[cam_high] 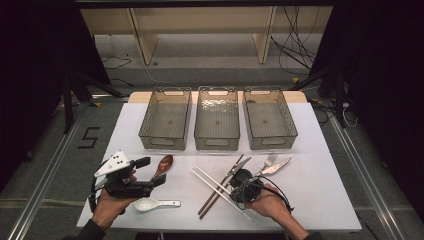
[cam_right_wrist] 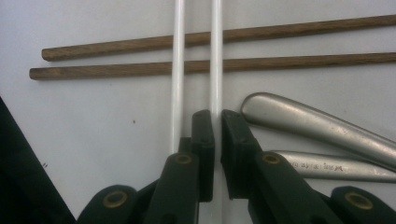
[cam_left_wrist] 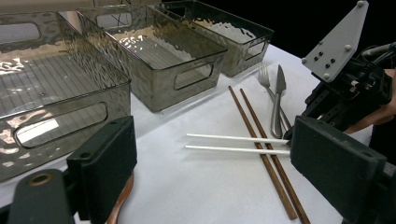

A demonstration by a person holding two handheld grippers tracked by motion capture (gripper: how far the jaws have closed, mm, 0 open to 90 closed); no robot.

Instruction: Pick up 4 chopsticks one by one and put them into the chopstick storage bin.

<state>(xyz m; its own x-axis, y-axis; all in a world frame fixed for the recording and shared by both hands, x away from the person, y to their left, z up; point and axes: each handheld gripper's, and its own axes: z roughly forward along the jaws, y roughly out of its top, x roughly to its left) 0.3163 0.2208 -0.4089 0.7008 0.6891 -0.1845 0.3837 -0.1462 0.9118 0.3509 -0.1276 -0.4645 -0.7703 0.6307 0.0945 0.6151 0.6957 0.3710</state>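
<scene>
Two white chopsticks (cam_high: 210,181) lie across two brown chopsticks (cam_high: 212,200) at the table's front middle. My right gripper (cam_high: 240,186) points down over their right end. In the right gripper view its jaws (cam_right_wrist: 217,123) are shut on the right-hand white chopstick (cam_right_wrist: 216,70), while the other white chopstick (cam_right_wrist: 177,70) lies free just left of the jaws. Both cross over the brown chopsticks (cam_right_wrist: 280,30). My left gripper (cam_high: 151,171) is held at the front left, open with nothing between its jaws (cam_left_wrist: 219,163), facing the chopsticks (cam_left_wrist: 233,138).
A fork (cam_high: 270,159) and a knife (cam_high: 276,166) lie right of the chopsticks, their handles (cam_right_wrist: 317,123) beside my right jaws. A wooden spoon (cam_high: 163,165) and a white spoon (cam_high: 150,204) lie near my left gripper. Three clear bins (cam_high: 216,142) stand in a row behind.
</scene>
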